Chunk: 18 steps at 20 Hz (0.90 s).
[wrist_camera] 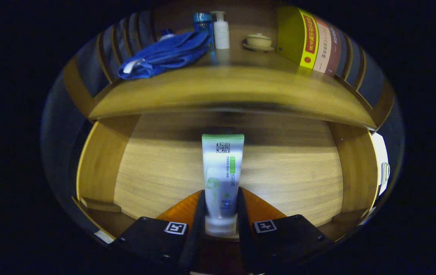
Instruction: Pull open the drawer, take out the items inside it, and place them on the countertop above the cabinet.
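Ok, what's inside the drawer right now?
The open drawer holds one tube, clamped between the tool's fingers, above the bare wooden floor. The back, under the countertop, is in shadow, so I can't tell what's there.

Gripper [221, 198] fingers clamp tube [222, 168] over open drawer [164, 168].

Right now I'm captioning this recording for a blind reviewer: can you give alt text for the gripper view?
The tool is shut on a white and green tube, held over the floor of an open wooden drawer. Beyond, the countertop holds a blue cloth, a white pump bottle, a small lidded cup and upright books.
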{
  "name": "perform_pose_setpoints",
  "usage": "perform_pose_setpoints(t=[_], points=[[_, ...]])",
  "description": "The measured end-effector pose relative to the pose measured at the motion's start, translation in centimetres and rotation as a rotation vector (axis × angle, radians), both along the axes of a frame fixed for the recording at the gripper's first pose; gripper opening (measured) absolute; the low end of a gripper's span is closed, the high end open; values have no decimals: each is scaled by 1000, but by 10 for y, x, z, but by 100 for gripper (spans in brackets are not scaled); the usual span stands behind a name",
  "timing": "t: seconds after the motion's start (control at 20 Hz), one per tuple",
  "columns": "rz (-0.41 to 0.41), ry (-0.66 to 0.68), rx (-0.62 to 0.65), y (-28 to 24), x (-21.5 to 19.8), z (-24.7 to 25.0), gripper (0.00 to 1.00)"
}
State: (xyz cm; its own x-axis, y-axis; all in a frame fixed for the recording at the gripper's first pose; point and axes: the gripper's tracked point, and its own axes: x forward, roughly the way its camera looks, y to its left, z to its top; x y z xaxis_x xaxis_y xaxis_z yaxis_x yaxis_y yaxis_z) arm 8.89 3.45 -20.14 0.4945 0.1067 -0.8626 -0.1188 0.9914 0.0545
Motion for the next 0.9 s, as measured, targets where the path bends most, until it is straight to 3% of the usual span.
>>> perform_pose_setpoints(t=[0.55,0.9], points=[[15,-175,145,1,19,56,50],[-54,-341,194,-15,83,116,50]])
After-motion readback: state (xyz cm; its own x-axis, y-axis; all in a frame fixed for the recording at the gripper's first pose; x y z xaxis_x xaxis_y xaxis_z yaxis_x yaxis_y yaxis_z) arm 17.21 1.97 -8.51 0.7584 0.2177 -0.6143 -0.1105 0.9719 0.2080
